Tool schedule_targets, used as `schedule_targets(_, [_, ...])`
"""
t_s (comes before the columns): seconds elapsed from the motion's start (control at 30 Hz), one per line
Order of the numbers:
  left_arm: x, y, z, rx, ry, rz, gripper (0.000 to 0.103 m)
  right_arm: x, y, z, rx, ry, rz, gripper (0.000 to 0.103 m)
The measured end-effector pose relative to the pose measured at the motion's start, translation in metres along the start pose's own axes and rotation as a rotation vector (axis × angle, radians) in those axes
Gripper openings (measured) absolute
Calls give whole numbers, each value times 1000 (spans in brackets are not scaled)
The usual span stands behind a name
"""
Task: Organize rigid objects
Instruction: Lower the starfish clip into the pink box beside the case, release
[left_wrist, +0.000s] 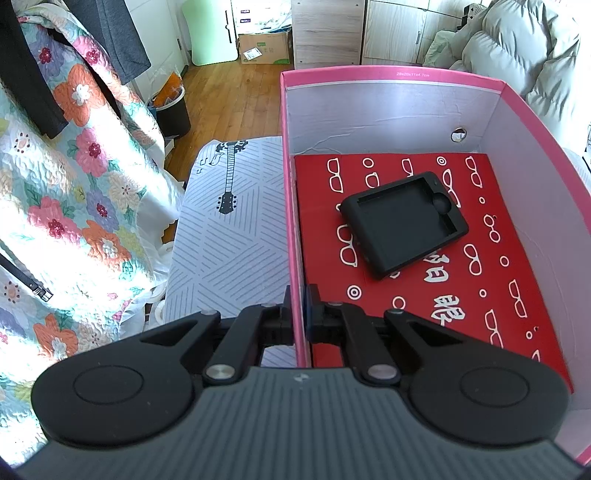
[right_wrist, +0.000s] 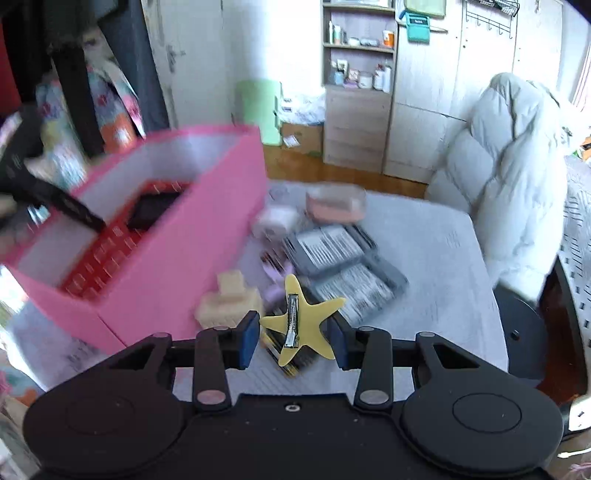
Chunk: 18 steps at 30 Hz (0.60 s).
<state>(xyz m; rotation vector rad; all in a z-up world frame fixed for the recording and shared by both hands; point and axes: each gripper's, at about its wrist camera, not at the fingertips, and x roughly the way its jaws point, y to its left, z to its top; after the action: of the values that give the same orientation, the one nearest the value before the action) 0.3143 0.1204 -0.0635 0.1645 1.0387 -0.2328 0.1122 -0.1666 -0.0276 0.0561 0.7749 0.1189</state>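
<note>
My left gripper (left_wrist: 299, 314) is shut on the left wall of the pink box (left_wrist: 290, 206), one finger outside, one inside. Inside the box a red card with white glasses prints (left_wrist: 424, 295) lies flat, with a black rubber case (left_wrist: 402, 223) on it. In the right wrist view the pink box (right_wrist: 177, 254) stands at the left, blurred. My right gripper (right_wrist: 293, 334) holds a yellow star-shaped hair clip (right_wrist: 299, 319) between its blue pads, above the table, right of the box. A cream claw clip (right_wrist: 231, 299) lies beside the box.
On the grey table (right_wrist: 443, 266) lie two grey packaged boxes (right_wrist: 340, 258), a pink container (right_wrist: 334, 205) and a small white item (right_wrist: 275, 221), all blurred. A white padded jacket (right_wrist: 517, 177) hangs at the right. A floral quilt (left_wrist: 74, 184) hangs left of the box.
</note>
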Motion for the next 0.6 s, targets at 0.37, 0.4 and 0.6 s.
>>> schedule_targets(0.37, [1, -2, 0, 3, 1, 2, 3, 10, 66, 74, -154, -37, 220, 46])
schedule_targets(0.4, [1, -3, 0, 3, 1, 2, 3, 20, 71, 79, -180, -25, 205, 46])
schedule_targets(0.6, [0, -1, 0, -4, 1, -4, 3, 82, 101, 100, -456, 39, 94, 46])
